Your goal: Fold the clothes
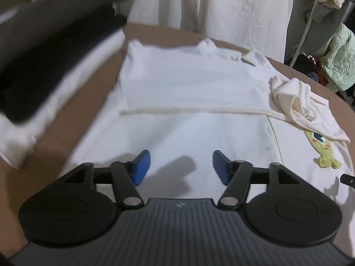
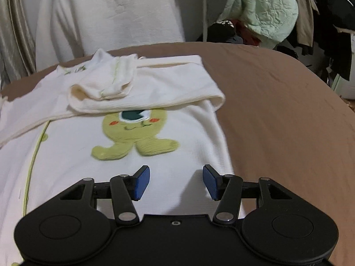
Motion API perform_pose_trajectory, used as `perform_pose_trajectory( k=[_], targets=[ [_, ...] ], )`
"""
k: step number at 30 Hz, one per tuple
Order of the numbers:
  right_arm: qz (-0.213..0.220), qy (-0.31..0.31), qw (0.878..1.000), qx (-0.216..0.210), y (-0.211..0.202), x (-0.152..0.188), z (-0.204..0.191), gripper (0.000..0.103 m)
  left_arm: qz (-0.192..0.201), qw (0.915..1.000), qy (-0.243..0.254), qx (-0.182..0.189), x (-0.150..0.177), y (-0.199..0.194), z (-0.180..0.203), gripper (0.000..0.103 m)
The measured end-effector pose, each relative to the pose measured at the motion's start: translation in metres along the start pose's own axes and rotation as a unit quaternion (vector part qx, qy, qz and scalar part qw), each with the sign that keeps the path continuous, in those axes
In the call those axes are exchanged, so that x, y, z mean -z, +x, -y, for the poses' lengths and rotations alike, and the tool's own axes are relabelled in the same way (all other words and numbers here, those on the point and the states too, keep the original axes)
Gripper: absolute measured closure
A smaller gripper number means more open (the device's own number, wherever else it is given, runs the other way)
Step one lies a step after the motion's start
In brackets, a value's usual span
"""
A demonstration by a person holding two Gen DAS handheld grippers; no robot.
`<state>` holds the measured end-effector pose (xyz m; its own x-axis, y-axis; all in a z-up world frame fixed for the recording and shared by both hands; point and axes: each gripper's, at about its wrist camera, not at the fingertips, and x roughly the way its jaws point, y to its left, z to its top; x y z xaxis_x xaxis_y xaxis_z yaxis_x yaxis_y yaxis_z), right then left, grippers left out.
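A white waffle-knit garment (image 1: 188, 84) lies spread on the brown bed cover (image 2: 288, 115), with its upper part folded down over the lower part. Its sleeve (image 2: 104, 84) lies bunched on the folded part. A green one-eyed creature patch (image 2: 135, 133) sits on the front, and the fold partly covers its head. My left gripper (image 1: 181, 166) hovers open just above the plain white cloth, nothing between its blue pads. My right gripper (image 2: 176, 181) is open too, low over the garment's right edge (image 2: 221, 146) just below the patch.
A stack of folded black and white clothes (image 1: 44, 51) sits at the left of the bed. A white cover (image 2: 111, 11) hangs behind. A pale green quilted jacket (image 2: 261, 11) and dark clothes are piled at the back right. Bare brown cover stretches to the right.
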<state>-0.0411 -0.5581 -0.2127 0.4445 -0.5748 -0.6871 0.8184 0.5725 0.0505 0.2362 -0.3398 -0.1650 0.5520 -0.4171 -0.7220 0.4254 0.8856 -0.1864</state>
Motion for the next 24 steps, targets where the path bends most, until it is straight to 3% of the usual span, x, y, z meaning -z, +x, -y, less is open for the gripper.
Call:
perform_pose_trajectory(
  k=[2,6,9,10,11,15,19,24],
  targets=[
    [-0.002,0.004,1.0,-0.001,-0.002,0.0,0.008,0.044,-0.016,0.9997,-0.016,0.007,0.003,0.009,-0.003,0.036],
    [-0.013,0.031,0.999,-0.017,0.005,0.002,0.02,0.044,-0.003,1.0,-0.002,-0.001,0.003,0.011,0.006,0.035],
    [-0.003,-0.011,1.0,-0.028,0.006,0.006,0.014,0.044,0.006,1.0,-0.004,0.003,0.0,0.009,0.013,0.033],
    [0.001,-0.027,0.999,-0.032,0.006,0.007,0.012,0.047,0.008,1.0,-0.002,-0.002,0.001,0.01,0.016,0.033],
    [0.008,-0.041,0.999,-0.034,0.005,0.009,0.01,0.062,0.005,0.9999,0.004,-0.012,0.002,0.013,0.019,0.033],
    [0.034,-0.061,0.997,-0.044,-0.002,0.015,0.008,0.091,0.008,0.9996,0.011,-0.025,0.002,0.014,0.022,0.033],
    [0.064,-0.1,0.992,-0.03,-0.01,0.019,0.001,0.092,0.021,0.9995,0.003,-0.025,-0.002,0.01,0.02,0.033],
    [0.075,-0.106,0.991,-0.019,-0.015,0.016,0.003,0.092,0.033,0.9987,0.009,-0.038,-0.003,0.006,0.021,0.033]
  ],
)
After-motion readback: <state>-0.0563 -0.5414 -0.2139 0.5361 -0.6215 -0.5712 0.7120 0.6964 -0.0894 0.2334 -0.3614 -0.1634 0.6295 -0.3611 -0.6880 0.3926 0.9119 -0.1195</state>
